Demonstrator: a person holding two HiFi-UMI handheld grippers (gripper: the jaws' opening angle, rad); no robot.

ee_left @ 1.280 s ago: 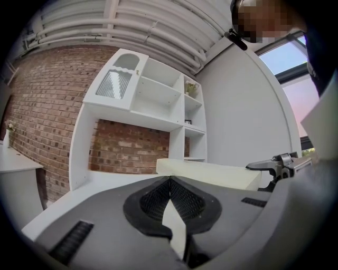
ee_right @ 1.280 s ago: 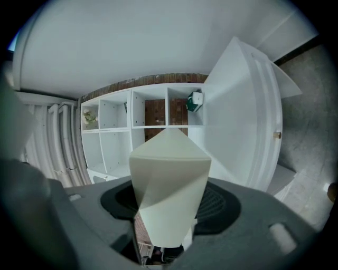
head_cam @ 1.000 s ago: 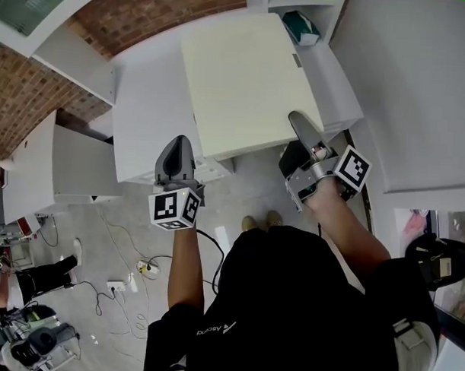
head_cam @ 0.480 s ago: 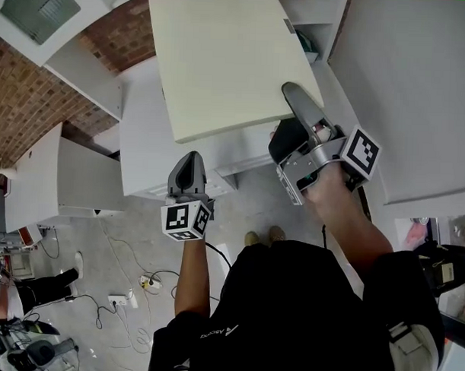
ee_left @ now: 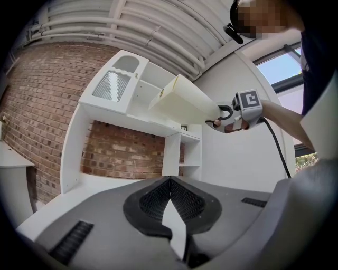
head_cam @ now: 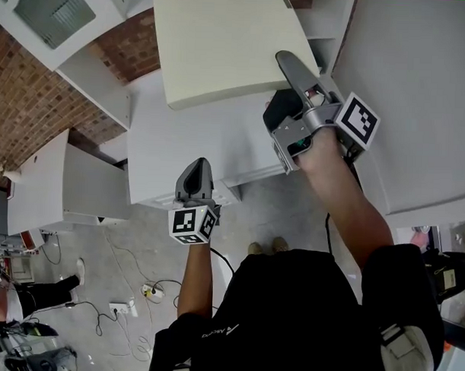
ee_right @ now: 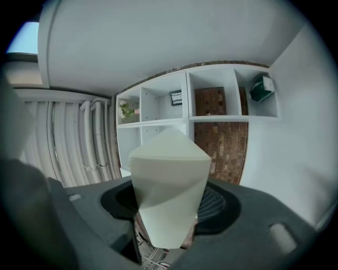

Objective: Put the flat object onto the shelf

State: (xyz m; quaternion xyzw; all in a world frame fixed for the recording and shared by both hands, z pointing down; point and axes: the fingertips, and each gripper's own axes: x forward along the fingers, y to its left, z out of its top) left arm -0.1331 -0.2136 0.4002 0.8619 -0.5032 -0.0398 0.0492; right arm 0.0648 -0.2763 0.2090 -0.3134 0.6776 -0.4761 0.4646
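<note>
**A:** Where is the flat thing at this moment?

**B:** The cream flat panel (head_cam: 222, 44) is up in the air, above the white tabletop (head_cam: 180, 149). The right gripper (head_cam: 288, 72) pinches it at its near right corner, with one jaw on top of the panel and the other jaw under it. The panel points toward the white shelf unit (ee_right: 211, 118) and does not lie on any board of it.

**A:** And the other gripper?

**B:** The left gripper (head_cam: 196, 172) has its jaws pressed together, with nothing between them. It is lower, near the front edge of the tabletop, well apart from the panel.

**A:** How does the room look?

**B:** The shelf unit stands against a red brick wall (head_cam: 37, 113). It has open compartments. One holds a green thing (ee_right: 261, 88), one a small frame (ee_right: 176, 97), one a plant (ee_right: 125, 109). At the right is a plain white wall (head_cam: 419, 88). The floor (head_cam: 116, 238) is grey, with cables (head_cam: 122, 291) lying on it.
</note>
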